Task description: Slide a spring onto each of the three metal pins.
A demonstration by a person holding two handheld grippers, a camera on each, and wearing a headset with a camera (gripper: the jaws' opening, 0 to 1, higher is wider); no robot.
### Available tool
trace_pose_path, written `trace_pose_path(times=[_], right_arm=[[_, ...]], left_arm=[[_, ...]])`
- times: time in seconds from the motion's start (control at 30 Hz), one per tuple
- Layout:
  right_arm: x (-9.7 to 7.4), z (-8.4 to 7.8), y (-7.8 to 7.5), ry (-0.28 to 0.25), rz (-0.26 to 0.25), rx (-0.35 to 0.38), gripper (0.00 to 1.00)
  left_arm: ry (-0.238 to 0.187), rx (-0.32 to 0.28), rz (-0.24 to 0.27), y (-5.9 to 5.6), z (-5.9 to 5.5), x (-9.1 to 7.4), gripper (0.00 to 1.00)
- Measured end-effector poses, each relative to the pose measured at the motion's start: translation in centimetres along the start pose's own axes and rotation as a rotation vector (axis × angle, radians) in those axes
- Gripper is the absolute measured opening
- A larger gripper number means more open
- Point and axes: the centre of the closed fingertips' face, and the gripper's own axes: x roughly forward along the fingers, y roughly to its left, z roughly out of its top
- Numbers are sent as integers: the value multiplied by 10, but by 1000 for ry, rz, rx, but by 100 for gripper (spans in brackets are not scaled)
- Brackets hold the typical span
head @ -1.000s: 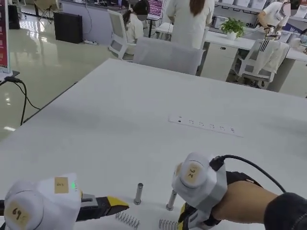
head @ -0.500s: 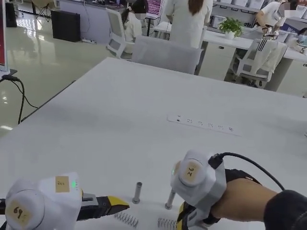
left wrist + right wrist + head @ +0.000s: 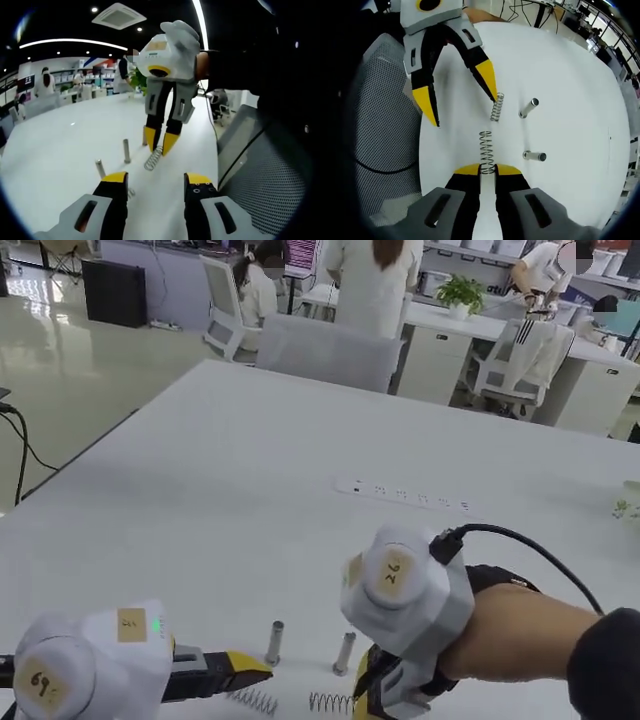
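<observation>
Two hand-held grippers with white bodies and yellow-tipped black jaws are held low over a white workbench (image 3: 250,490). At the left, the left gripper (image 3: 157,179) is seen with its jaws spread wide and nothing between them. A small silver coil spring, the loose spring (image 3: 496,106), lies flat on the bench and is touched at one end by one jaw tip of that gripper.

Just beyond it, two short grey metal pins stand upright near each other: the left pin (image 3: 273,642) and the right pin (image 3: 344,652). A third pin cannot be made out.

Further right, a second silver coil spring, the held spring (image 3: 486,147), is pinched by its near end between the almost closed jaws of the right gripper (image 3: 487,170), close beside the right pin.

Several slips are judged possible. Since the held spring is gripped at one end only, it could swing or flick free when lifted. If its open end is not lined up over a pin top, it could snag and buckle, or the pin could be knocked. The loose spring could be pushed away by the open left jaws.
</observation>
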Motion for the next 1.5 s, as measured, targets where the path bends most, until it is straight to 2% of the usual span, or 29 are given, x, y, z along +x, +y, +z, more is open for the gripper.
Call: trace_pose_path(times=[0.37,0.67,1.07,1.5], right_arm=[[-12,23,15,-27,23,-46,7],[-16,28,20,-26,21,-81,8],[-19,33,25,-34,21,-126,8],[-21,33,26,-39,22,-157,8]], left_arm=[[-23,6,-20,-3,6,4,30],[-42,31,-26,-6,14,3,21],[-41,64,-35,-12,15,2,5],[-48,66,-46,-15,16,1,3]])
